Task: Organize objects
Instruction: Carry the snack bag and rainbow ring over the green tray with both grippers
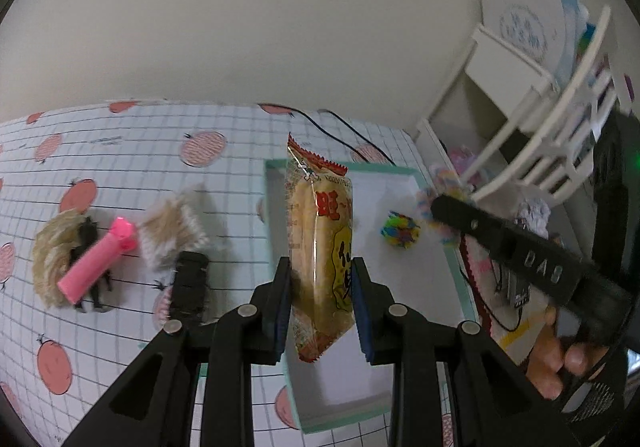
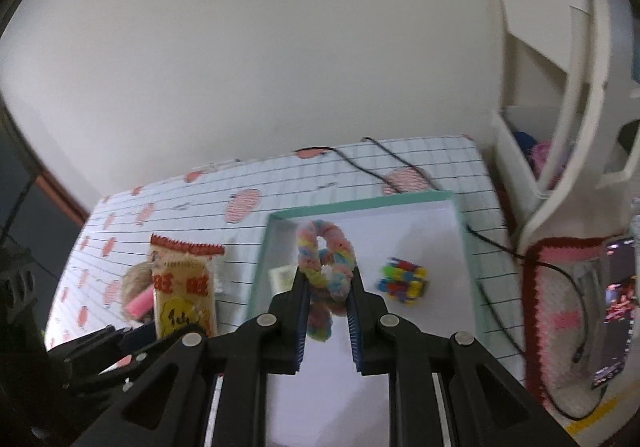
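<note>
My left gripper (image 1: 322, 279) is shut on a yellow snack packet (image 1: 320, 247) with a red serrated top and holds it upright above the left side of a teal-rimmed white tray (image 1: 452, 231). The packet also shows in the right wrist view (image 2: 184, 287). My right gripper (image 2: 330, 287) is shut on a pastel fuzzy loop (image 2: 326, 267) above the tray (image 2: 360, 203). A multicoloured ball (image 1: 400, 235) lies in the tray, also in the right wrist view (image 2: 402, 285).
On the tomato-print cloth (image 1: 120, 167) left of the tray lie a jute coil (image 1: 52, 259), a pink tube (image 1: 100, 259), a beige knit piece (image 1: 172, 239) and a black clip (image 1: 188, 287). A white rack (image 1: 540, 119), a crocheted mat (image 2: 560, 307) and cables (image 2: 400, 163) stand right.
</note>
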`<state>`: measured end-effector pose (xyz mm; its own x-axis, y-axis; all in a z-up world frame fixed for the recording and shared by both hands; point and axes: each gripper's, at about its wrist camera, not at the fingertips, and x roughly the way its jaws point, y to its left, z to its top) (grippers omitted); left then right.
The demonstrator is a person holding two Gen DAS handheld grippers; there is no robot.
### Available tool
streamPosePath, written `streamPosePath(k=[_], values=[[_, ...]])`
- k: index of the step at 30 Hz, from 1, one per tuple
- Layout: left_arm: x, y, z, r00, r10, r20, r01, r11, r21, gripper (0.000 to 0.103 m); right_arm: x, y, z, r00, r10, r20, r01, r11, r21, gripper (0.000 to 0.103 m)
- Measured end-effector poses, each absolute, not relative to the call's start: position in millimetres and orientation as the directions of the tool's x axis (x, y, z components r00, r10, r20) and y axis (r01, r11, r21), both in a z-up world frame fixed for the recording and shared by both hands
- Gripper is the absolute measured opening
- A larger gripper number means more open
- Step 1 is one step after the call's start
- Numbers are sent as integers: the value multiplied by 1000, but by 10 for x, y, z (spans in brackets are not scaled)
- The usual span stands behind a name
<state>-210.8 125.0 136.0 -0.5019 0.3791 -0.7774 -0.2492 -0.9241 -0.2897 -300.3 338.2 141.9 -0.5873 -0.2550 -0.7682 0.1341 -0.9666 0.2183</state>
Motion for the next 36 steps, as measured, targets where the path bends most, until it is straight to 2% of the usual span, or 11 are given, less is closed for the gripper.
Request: streamPosePath(k=[11, 36], values=[[-2120, 1553, 887, -403, 384, -831, -280, -916, -288, 29, -3094, 3703, 976, -542, -88, -836, 19, -996, 92, 19], [-2088, 1597, 497, -326, 360, -874, -287, -919, -272, 29, -3184, 3869, 481, -447, -55, -893, -37, -996, 79, 19]])
